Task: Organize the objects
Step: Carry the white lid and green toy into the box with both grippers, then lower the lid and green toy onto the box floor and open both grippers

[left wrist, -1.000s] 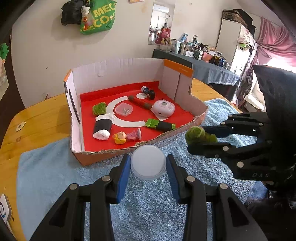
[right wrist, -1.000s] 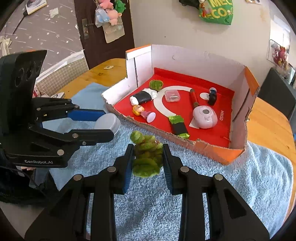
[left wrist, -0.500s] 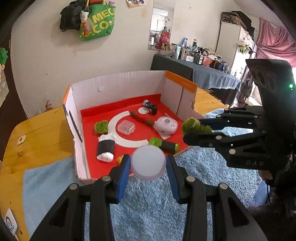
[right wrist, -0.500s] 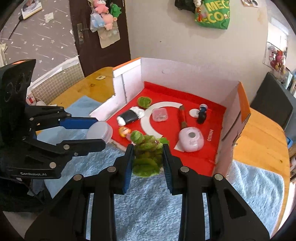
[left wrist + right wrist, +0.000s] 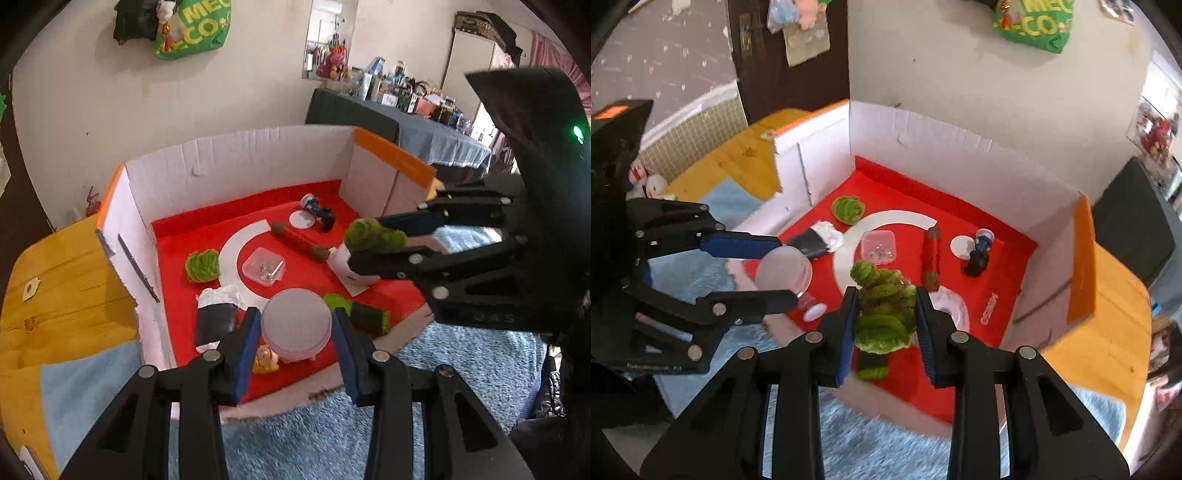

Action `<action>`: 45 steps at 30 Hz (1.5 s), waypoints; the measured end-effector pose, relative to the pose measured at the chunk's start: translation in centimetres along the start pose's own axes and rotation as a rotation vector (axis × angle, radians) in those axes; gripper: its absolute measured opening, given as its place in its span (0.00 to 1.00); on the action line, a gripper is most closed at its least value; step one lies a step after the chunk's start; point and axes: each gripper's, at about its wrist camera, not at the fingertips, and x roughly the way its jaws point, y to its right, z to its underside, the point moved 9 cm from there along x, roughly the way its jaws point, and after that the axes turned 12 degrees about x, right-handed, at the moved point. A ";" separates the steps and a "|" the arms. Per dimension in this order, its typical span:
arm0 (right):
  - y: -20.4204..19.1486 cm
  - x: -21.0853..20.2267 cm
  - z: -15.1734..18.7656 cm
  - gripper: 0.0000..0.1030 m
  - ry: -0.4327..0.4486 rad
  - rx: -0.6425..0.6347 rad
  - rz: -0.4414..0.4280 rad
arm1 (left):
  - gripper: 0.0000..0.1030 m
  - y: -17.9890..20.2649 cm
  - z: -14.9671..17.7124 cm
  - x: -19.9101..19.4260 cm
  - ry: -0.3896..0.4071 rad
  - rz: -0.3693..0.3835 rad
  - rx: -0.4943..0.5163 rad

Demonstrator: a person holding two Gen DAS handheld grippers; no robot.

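We see the left tongs, low in the middle of the left wrist view, clamped on a round frosted plastic lid, its smooth disc pressed edge-on between the blue pads. It hangs over the near edge of the cardboard box, whose corrugated walls are white inside with orange trim and whose floor is red with a white printed arc.

The right tongs, low in the middle of the right wrist view, are clamped on a fuzzy green coiled toy, ropey and mossy in texture, held above the box floor near its front.

On the red floor in the left wrist view lie a second green fuzzy clump at centre left, a small clear square case with bits of metal inside, a red rod with brown ends, a black roll with white cloth ends, and a little blue-and-black figure towards the back. A small yellow figurine peeks out below the lid; we cannot make out its form well.

The box stands on a shaggy blue towel spread over a glossy wooden table.
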 end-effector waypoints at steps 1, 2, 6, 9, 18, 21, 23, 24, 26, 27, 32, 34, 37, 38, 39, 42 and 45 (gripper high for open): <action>0.2 0.7 -0.2 0.28 -0.020 -0.012 0.006 | 0.40 -0.1 0.0 0.5 -0.011 0.005 0.001; 0.3 1.2 -0.3 0.28 -0.035 -0.020 0.010 | 0.40 -0.3 0.1 0.9 -0.023 0.010 0.002; 0.2 3.0 -0.6 0.28 -0.098 -0.078 0.013 | 0.40 -0.9 0.2 2.4 -0.053 0.023 0.001; -0.1 4.3 -0.4 0.28 -0.156 -0.123 -0.002 | 0.40 -1.3 0.2 3.1 -0.069 0.041 -0.007; -0.4 6.3 0.0 0.28 -0.260 -0.179 -0.050 | 0.40 -1.7 0.3 4.6 -0.101 0.077 -0.002; -0.4 6.5 0.2 0.28 -0.278 -0.192 -0.048 | 0.40 -1.7 0.4 4.9 -0.110 0.084 0.000; -0.5 6.7 0.5 0.28 -0.291 -0.195 -0.054 | 0.40 -1.8 0.3 5.1 -0.115 0.083 -0.002; -0.5 6.7 0.7 0.28 -0.296 -0.197 -0.055 | 0.40 -1.9 0.3 5.2 -0.117 0.084 -0.005; -0.6 6.9 1.0 0.28 -0.305 -0.204 -0.052 | 0.40 -1.9 0.4 5.5 -0.123 0.089 -0.009; -0.6 6.9 1.1 0.28 -0.308 -0.204 -0.052 | 0.40 -1.9 0.4 5.6 -0.125 0.090 -0.010; -0.7 6.9 1.6 0.28 -0.316 -0.208 -0.049 | 0.40 -2.0 0.6 5.9 -0.138 0.079 -0.010; -0.8 6.8 1.7 0.28 -0.317 -0.208 -0.047 | 0.40 -2.0 0.7 6.1 -0.144 0.081 -0.012; -0.9 7.2 1.3 0.28 -0.322 -0.209 -0.046 | 0.40 -2.0 0.8 6.3 -0.145 0.080 -0.013; -0.9 7.2 1.4 0.28 -0.324 -0.211 -0.044 | 0.40 -2.1 0.8 6.3 -0.146 0.081 -0.014; -0.8 7.1 1.3 0.28 -0.326 -0.212 -0.043 | 0.40 -2.1 0.8 6.3 -0.144 0.081 -0.015; -0.6 6.9 1.0 0.28 -0.328 -0.212 -0.039 | 0.40 -2.1 0.9 6.2 -0.144 0.082 -0.013; -0.5 6.9 0.9 0.29 -0.327 -0.216 -0.032 | 0.40 -2.0 0.9 6.2 -0.145 0.084 -0.012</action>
